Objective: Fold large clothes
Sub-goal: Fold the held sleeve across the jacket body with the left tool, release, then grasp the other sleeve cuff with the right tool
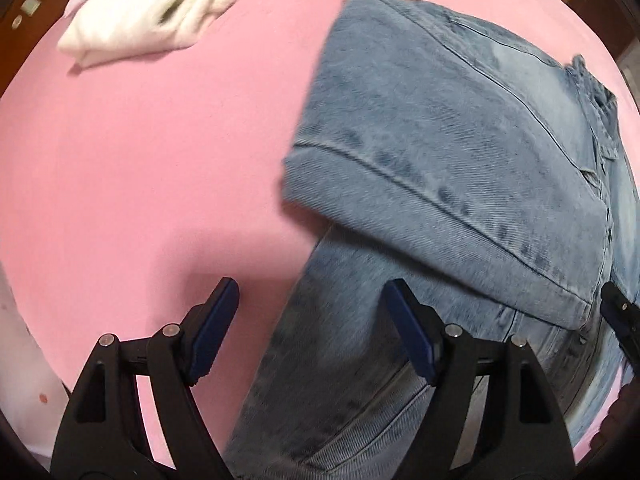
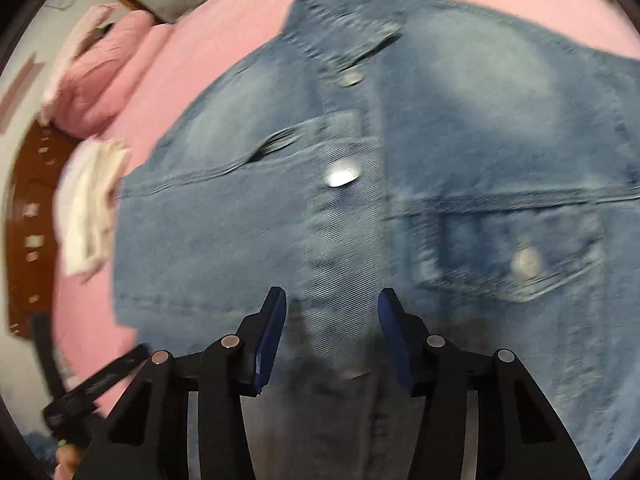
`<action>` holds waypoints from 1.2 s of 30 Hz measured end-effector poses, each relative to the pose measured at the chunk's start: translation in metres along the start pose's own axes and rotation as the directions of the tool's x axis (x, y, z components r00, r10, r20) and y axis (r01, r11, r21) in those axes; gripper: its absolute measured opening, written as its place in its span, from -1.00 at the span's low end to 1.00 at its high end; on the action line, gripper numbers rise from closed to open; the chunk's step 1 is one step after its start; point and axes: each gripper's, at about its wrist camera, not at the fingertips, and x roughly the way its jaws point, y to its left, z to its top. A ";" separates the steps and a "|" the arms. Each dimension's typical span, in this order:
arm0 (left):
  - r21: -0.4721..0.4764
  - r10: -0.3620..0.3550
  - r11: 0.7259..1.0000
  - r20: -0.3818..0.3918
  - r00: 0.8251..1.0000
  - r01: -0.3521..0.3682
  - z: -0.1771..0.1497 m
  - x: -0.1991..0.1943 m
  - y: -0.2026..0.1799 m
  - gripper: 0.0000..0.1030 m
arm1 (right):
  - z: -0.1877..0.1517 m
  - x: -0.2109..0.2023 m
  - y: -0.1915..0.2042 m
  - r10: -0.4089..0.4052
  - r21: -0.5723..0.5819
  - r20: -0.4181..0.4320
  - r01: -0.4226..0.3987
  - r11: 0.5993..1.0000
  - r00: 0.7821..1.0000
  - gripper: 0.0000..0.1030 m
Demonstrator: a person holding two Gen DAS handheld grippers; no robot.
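Note:
A blue denim jacket lies front up on the pink bed sheet, with its collar far from me, metal buttons and a chest pocket showing. In the left wrist view the jacket has a sleeve folded across its body. My left gripper is open and empty, hovering over the jacket's left edge and the sheet. My right gripper is open and empty, just above the jacket's button placket. The right gripper's black tip shows at the right edge of the left wrist view.
A folded white garment lies at the far left of the bed; it also shows in the right wrist view. A pink pillow lies by the brown wooden headboard. The left gripper's black body shows low left.

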 end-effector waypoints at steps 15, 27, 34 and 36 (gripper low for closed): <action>0.038 0.001 0.999 0.074 0.997 -0.003 0.005 -0.007 -0.016 0.24 | 0.010 -0.007 0.021 0.215 -0.024 -0.010 -0.215 0.976 0.977 -0.83; -0.025 0.035 0.999 0.095 0.995 -0.033 0.022 -0.019 -0.020 -0.25 | 0.071 -0.136 0.033 0.399 -0.152 0.311 -0.370 0.917 0.863 -0.87; -0.164 0.074 0.984 0.056 0.996 -0.064 0.024 -0.018 -0.005 -0.66 | 0.076 -0.156 -0.029 0.197 -0.067 0.331 -0.185 0.980 0.923 -0.87; -0.186 0.064 0.981 0.049 0.997 -0.054 0.019 -0.018 -0.004 -0.66 | 0.068 -0.130 -0.049 0.094 0.014 0.248 -0.100 0.995 0.964 -0.87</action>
